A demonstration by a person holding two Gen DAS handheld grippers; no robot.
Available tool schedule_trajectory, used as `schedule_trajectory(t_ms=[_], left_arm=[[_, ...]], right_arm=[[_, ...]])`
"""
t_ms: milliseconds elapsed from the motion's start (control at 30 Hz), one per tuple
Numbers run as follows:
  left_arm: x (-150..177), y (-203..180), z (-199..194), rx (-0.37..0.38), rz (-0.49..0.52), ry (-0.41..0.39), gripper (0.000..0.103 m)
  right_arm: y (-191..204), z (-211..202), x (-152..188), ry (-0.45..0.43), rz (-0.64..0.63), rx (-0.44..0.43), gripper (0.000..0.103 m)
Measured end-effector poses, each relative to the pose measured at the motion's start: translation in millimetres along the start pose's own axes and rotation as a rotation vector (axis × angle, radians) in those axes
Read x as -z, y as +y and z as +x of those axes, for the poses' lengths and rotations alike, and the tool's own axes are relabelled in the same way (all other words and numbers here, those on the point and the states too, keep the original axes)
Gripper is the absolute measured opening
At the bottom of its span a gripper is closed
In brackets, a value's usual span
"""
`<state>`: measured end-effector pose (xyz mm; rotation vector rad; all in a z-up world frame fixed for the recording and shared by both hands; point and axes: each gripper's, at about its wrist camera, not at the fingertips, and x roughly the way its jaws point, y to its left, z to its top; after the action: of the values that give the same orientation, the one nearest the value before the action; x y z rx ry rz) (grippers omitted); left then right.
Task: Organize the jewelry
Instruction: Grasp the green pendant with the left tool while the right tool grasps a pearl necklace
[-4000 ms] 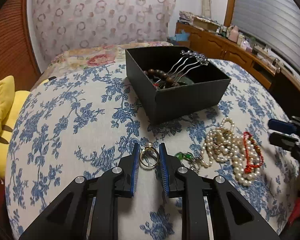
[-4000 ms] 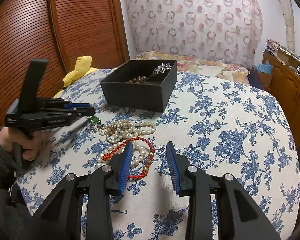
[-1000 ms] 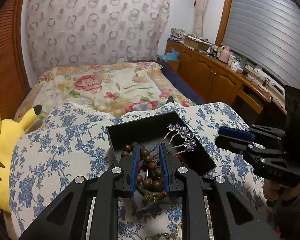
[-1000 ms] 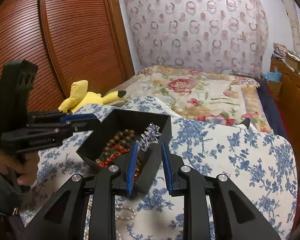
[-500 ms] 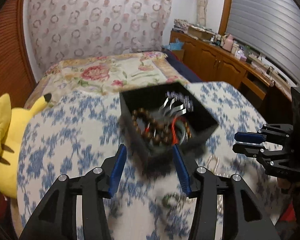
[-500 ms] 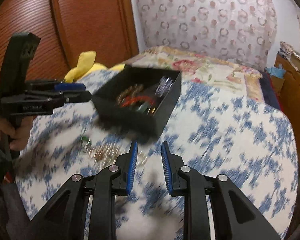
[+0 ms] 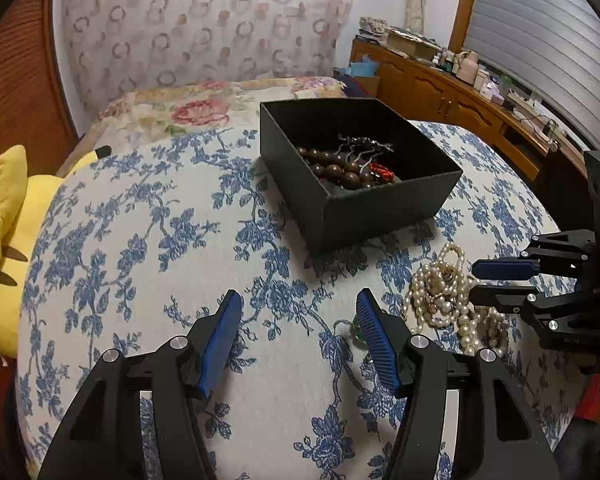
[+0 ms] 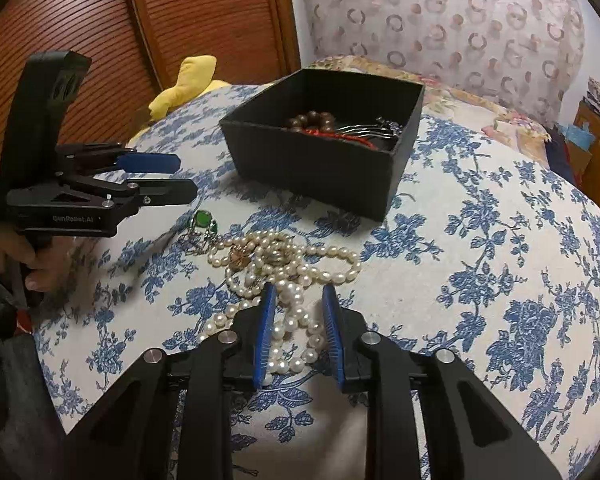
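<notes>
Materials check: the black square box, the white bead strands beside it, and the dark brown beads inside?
Black square box: looks like matte cardboard, thin straight walls, no shine. White bead strands: pearl-like, glossy, slightly uneven; real or imitation unclear. Dark brown beads: probably polished wood, soft sheen.

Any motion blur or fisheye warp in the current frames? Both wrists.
Left wrist view: sharp, no smear; black box edges crisp, floral tablecloth bulges from the fisheye, dark vignette in the corners. Right wrist view: equally sharp, individual beads on the pearl necklaces resolve; same barrel bulge, dim warm indoor light.
</notes>
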<state>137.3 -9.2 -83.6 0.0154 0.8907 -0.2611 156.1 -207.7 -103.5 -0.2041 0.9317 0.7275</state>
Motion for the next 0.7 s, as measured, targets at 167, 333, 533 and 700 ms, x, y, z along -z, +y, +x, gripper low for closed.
schedule_trajectory(t_ms=[167,333,533,700], left_arm=[[3.3,-2.2,-1.6,0.011,0.001,0.002,0.057],[4.8,-6.4,-2.1,0.025,0.003,0.003,0.058],[8.3,-13.2,-2.4,0.039,0.011,0.007,0.058],[10.6,-16.6,-0.1,0.045,0.014,0.017,0.058]], right_arm=[[1.3,-13.0,-1.6,-0.031,-0.009,-0.009,0.008],[-7.6,-43.6,-11.0,-0.112,0.013,0.029,0.008],[-19.9,-78.2,-21.6,-0.201,0.022,0.097,0.008],[-30.6,-109.8,-26.6,-0.275,0.035,0.143,0.008]])
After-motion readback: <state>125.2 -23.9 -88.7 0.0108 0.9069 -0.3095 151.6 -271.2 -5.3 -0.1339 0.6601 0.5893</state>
